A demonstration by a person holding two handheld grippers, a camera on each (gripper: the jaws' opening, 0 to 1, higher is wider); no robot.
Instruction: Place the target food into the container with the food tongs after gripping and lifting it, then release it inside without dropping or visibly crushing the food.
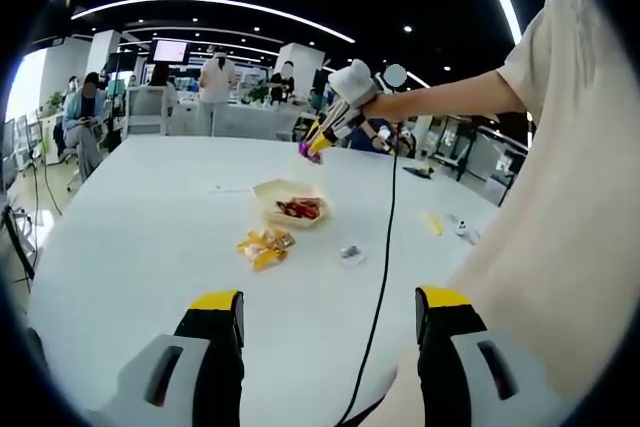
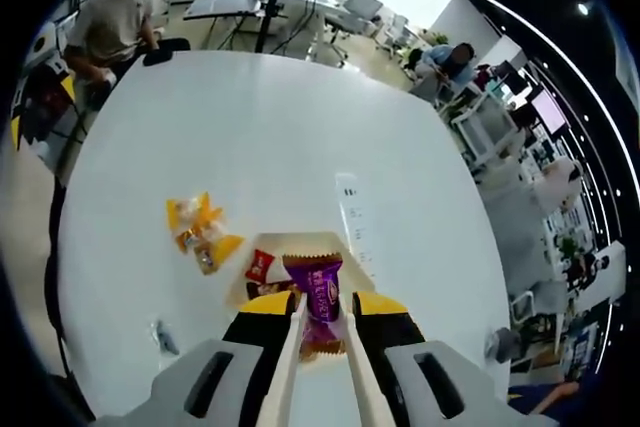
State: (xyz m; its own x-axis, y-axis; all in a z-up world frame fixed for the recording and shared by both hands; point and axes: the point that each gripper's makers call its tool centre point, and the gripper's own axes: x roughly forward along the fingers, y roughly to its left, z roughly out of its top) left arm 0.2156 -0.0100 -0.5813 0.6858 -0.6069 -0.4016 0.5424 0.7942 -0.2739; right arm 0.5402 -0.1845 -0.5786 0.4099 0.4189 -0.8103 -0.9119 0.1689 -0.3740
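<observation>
My right gripper (image 2: 325, 319) is shut on pale food tongs (image 2: 289, 362), whose tips pinch a purple wrapped snack (image 2: 320, 299). It hangs right above the cream paper container (image 2: 305, 243), which holds a red packet (image 2: 262, 267). In the left gripper view the same container (image 1: 272, 190) sits mid-table with red packets (image 1: 300, 209) inside. Above it, a hand holds the right gripper (image 1: 335, 119), with the purple snack (image 1: 307, 150) at the tong tips. My left gripper (image 1: 330, 309) is open and holds nothing, low over the near table edge.
Yellow snack packets (image 1: 265, 245) (image 2: 203, 230) lie on the white table beside the container. A small silver wrapper (image 1: 350, 253) is nearby. A black cable (image 1: 385, 247) runs down from the right gripper. Small items (image 1: 460, 227) lie at the right, and people sit and stand around the room.
</observation>
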